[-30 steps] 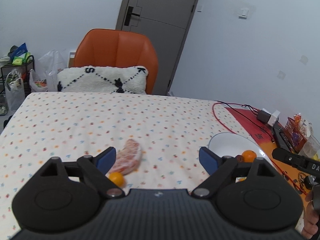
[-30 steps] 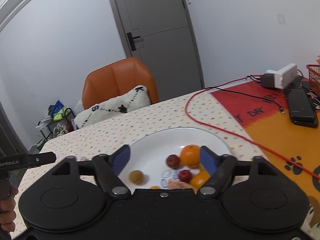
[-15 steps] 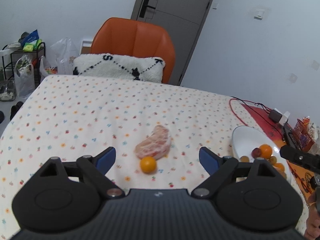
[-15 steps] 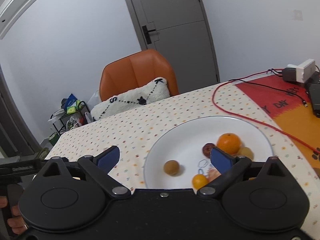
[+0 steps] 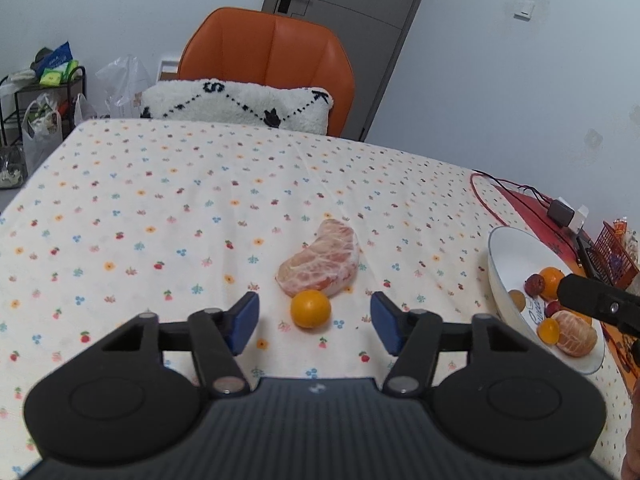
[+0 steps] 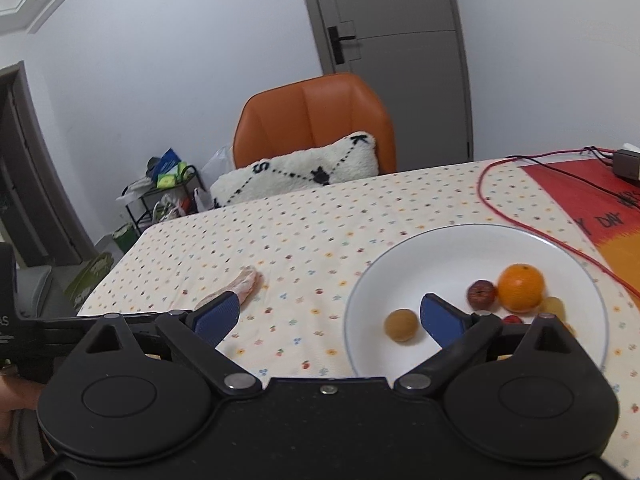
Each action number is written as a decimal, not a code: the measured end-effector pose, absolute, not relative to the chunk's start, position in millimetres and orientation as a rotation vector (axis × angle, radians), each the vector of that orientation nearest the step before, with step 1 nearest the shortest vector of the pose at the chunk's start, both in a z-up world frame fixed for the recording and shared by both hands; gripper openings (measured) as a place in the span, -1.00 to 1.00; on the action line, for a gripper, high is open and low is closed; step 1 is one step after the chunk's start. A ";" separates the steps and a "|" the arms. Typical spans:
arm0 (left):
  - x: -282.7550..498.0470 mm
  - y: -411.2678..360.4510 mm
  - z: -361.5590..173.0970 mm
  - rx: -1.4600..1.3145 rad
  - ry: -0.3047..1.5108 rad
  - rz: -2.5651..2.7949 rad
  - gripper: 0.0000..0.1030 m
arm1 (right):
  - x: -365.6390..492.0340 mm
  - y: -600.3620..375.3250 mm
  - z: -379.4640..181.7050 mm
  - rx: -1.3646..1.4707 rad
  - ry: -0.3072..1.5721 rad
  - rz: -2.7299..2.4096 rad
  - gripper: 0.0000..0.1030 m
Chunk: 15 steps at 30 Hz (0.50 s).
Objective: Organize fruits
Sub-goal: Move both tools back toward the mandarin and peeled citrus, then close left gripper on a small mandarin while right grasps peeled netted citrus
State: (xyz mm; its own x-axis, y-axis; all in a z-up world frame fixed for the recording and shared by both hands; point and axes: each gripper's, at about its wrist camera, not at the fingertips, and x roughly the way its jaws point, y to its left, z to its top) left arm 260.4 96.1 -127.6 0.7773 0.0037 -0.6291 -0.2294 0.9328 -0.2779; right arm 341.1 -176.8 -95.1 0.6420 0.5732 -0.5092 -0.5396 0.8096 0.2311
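A small orange fruit (image 5: 311, 308) lies on the flowered tablecloth, touching a peeled pomelo segment (image 5: 321, 265) just behind it. My left gripper (image 5: 314, 322) is open and empty, its fingertips on either side of the orange fruit. A white plate (image 6: 432, 256) at the right holds an orange (image 6: 521, 287), a dark red fruit (image 6: 481, 293), a brown round fruit (image 6: 401, 324) and others. My right gripper (image 6: 330, 316) is open and empty, low over the plate's left rim. The pomelo segment (image 6: 245, 282) shows left of it.
An orange chair (image 5: 268, 60) with a white cushion (image 5: 236, 106) stands at the table's far edge. A red cable (image 6: 516, 216) runs past the plate onto a red and orange mat (image 6: 592, 200). A shelf with bags (image 5: 36, 100) is at the far left.
My left gripper has drawn in on the small orange fruit, which now sits between its fingertips. My right gripper has swung left, so the plate has shifted right in its view.
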 end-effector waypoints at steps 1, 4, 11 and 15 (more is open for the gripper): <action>261.6 96.9 -129.3 -0.358 0.672 0.127 0.05 | 341.6 -173.8 -95.5 0.060 0.602 0.641 0.89; 266.3 98.5 -134.0 -0.371 0.673 0.127 -0.06 | 342.5 -164.6 -96.6 0.068 0.606 0.663 0.83; 269.8 114.9 -143.3 -0.444 0.682 0.126 -0.57 | 347.1 -139.7 -98.9 0.048 0.625 0.702 0.57; 263.9 126.6 -139.3 -0.446 0.670 0.145 -0.57 | 349.3 -127.6 -99.7 0.045 0.635 0.726 0.48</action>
